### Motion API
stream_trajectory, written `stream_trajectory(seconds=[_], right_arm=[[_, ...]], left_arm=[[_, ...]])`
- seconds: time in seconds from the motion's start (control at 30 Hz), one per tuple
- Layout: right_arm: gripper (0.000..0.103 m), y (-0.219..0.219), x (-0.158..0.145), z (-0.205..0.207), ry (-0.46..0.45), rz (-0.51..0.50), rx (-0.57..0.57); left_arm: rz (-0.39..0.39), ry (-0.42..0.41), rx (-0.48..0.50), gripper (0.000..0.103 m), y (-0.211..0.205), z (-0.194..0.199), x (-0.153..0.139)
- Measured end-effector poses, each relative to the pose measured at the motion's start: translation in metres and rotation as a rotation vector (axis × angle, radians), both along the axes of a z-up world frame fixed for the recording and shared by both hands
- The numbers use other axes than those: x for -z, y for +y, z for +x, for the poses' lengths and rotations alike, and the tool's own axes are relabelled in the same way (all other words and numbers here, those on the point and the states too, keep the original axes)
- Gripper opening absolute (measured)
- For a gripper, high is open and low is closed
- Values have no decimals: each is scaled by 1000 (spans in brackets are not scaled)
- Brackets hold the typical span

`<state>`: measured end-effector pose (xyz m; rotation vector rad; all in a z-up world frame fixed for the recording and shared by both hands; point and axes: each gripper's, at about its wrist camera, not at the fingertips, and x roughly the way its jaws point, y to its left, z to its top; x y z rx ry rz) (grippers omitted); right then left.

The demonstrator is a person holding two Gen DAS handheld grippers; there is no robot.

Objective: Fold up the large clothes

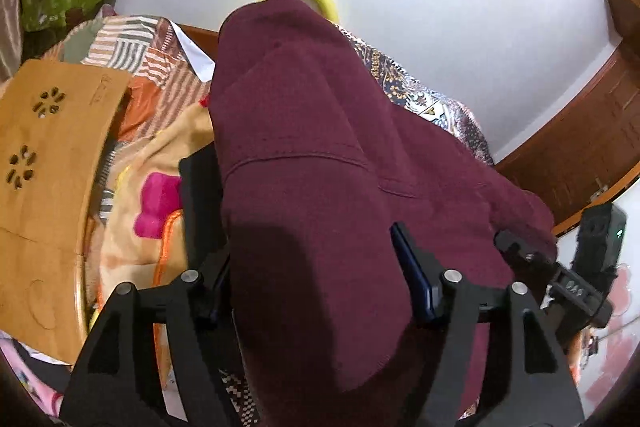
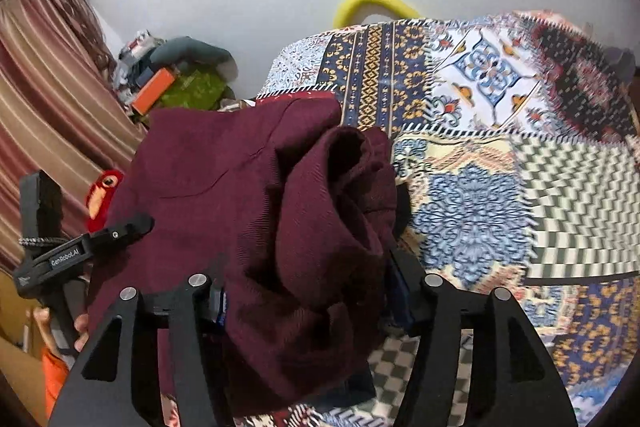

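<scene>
A large maroon garment (image 1: 320, 147) lies bunched on the patchwork bedspread (image 2: 480, 155). My left gripper (image 1: 296, 195) stands with its jaws wide apart. The cloth fills the gap between them and hides most of the left finger, and the pads do not visibly pinch it. In the right wrist view a crumpled fold of the maroon garment (image 2: 280, 207) sits between the spread jaws of my right gripper (image 2: 312, 195). Each gripper also shows at the other view's edge: the right gripper (image 1: 592, 267) and the left gripper (image 2: 80, 251), with a hand (image 2: 60, 327) beneath it.
A wooden lap table (image 1: 44, 187) and a beige blanket (image 1: 160, 167) lie left of the garment. A red plush toy (image 2: 104, 195), a clutter pile (image 2: 176, 79) and a striped curtain (image 2: 40, 107) stand at the left. A yellow curved object (image 2: 372, 3) sits behind the bed.
</scene>
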<state>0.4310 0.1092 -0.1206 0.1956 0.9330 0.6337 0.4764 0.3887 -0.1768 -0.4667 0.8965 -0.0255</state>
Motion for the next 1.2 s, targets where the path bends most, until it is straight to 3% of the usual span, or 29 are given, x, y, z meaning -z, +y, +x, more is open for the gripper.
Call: stream_trajectory(seconds=[0.1, 0.23, 0.3, 0.57, 0.77, 0.93, 1.13, 1.2], right_arm=[[57, -3, -20, -23, -64, -60, 16], [57, -13, -42, -33, -134, -62, 21], [57, -22, -65, -48, -174, -51, 14], [57, -58, -165, -143, -397, 54, -13], [57, -80, -207, -222, -567, 136, -42], [57, -95, -217, -280, -706, 176, -32], [57, -100, -201, -315, -793, 176, -3], [62, -98, -196, -324, -814, 158, 16]], left_arm=[[96, 15, -29, 69, -9, -10, -15], [262, 10, -43, 69, -31, -35, -43], [298, -13, -39, 69, -42, -52, -59], [333, -220, -59, 69, -94, -142, -164], [373, -420, -59, 69, -146, -224, -233], [437, -605, -50, 69, -197, -303, -256], [513, -750, -85, 69, -240, -374, -251], [536, -785, -118, 69, -247, -389, -246]])
